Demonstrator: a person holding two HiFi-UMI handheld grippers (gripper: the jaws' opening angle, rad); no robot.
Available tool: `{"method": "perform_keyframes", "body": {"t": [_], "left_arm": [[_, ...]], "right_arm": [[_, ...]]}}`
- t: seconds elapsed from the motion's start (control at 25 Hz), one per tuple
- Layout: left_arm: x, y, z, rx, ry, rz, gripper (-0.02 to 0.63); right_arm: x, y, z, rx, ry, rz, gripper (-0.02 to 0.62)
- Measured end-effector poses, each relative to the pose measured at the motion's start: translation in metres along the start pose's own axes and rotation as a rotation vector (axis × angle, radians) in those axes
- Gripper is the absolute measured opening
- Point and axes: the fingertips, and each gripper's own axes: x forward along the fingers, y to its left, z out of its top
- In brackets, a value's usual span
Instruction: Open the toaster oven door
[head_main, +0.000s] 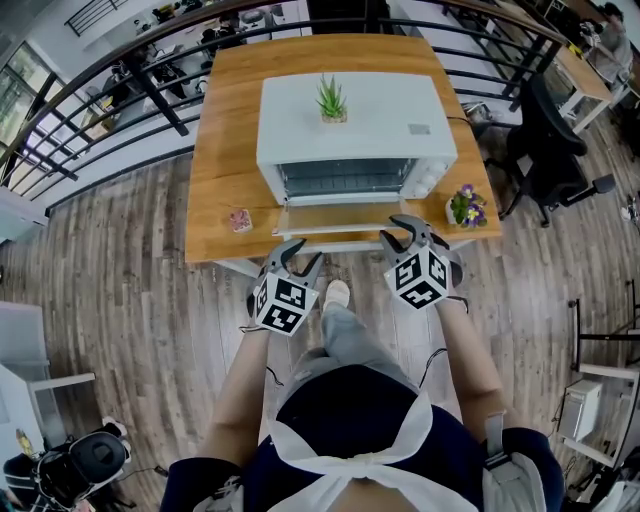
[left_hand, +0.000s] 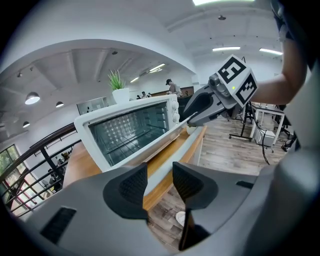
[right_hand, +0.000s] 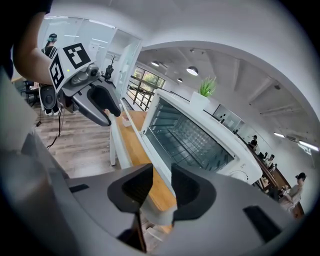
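Note:
A white toaster oven (head_main: 355, 120) stands on the wooden table (head_main: 225, 150). Its glass door (head_main: 335, 217) is folded down flat, with the white handle bar (head_main: 340, 243) along its front edge. My left gripper (head_main: 298, 255) sits at the handle's left end. In the left gripper view that gripper (left_hand: 160, 182) is open, with the handle running between its pads and a gap beside it. My right gripper (head_main: 408, 232) sits at the handle's right end. In the right gripper view it (right_hand: 162, 186) is shut on the handle's end, which fills the gap between the pads.
A small green plant (head_main: 331, 100) stands on top of the oven. A pot of purple flowers (head_main: 466, 208) is at the table's right front corner and a small pink thing (head_main: 240, 220) at the left front. An office chair (head_main: 550, 150) stands to the right, with black railings behind.

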Motion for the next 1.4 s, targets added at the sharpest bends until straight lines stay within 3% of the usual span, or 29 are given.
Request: {"method": "perform_keyframes", "body": {"t": [1.4], "left_arm": [[0.007,-0.018,-0.030,-0.048,0.056,0.020,0.167]], "right_arm": [[0.005,0.026,-0.026,0.039,-0.022,0.087,0.120]]}}
